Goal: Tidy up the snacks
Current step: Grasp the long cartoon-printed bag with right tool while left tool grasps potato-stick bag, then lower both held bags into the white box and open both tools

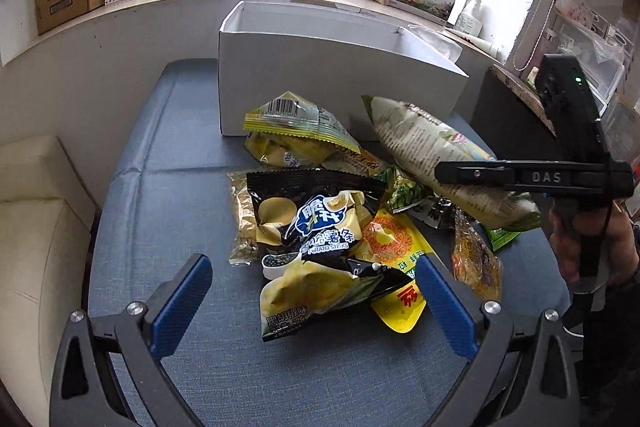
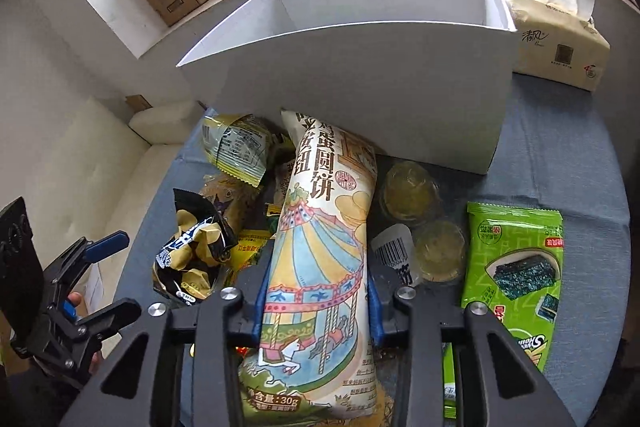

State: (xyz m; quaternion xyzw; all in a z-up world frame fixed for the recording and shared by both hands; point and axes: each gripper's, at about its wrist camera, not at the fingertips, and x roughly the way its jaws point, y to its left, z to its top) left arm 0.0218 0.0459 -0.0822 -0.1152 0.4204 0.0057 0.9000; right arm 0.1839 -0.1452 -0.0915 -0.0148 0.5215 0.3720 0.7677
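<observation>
On the blue-covered worktop [image 1: 168,163] a heap of snack packets lies in front of a white cardboard box [image 2: 360,83]. Right tongs [image 2: 316,303] are clamped on a long biscuit packet with a carousel picture [image 2: 320,247], its far end pointing toward the box. Left tongs [image 1: 316,303] stand apart, hovering near a black potato-sticks bag [image 1: 316,223] with nothing between them. Beside the biscuit packet lie a green seaweed packet [image 2: 516,259] and two clear jelly cups [image 2: 408,195]. A tissue pack [image 2: 560,47] sits just beside the box.
</observation>
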